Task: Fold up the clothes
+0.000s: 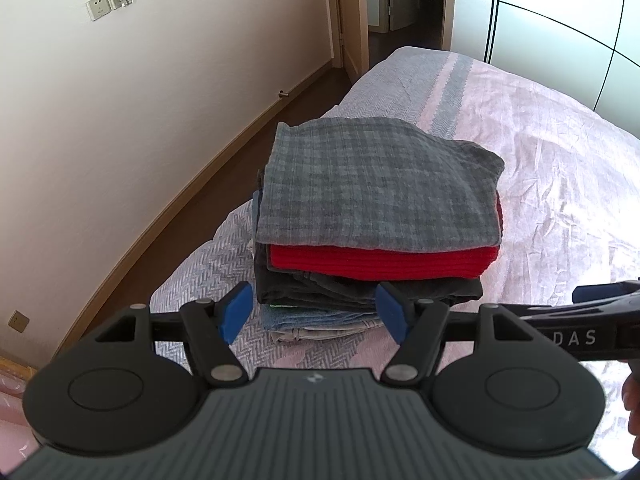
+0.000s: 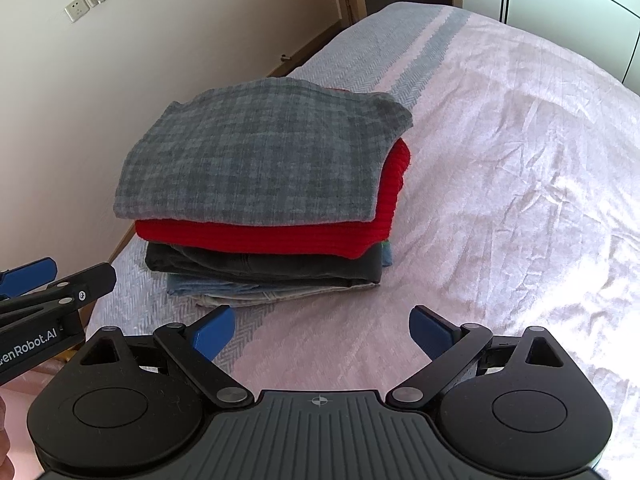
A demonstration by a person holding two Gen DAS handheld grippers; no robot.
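Both my tools, left tool and right tool, hang with jaws apart and empty just short of the folded clothes stack on the bed, grey checked garment topmost.

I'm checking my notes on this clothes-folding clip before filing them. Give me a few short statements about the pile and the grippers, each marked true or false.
1. The grey checked garment lies on top of the pile. True.
2. The red knit sits at the very bottom. False: it is second from the top, with dark and light denim pieces under it.
3. The left gripper grips the pile. False: its jaws are open and hold nothing.
4. The right gripper is open and empty. True.
5. The pile rests on a bed. True.
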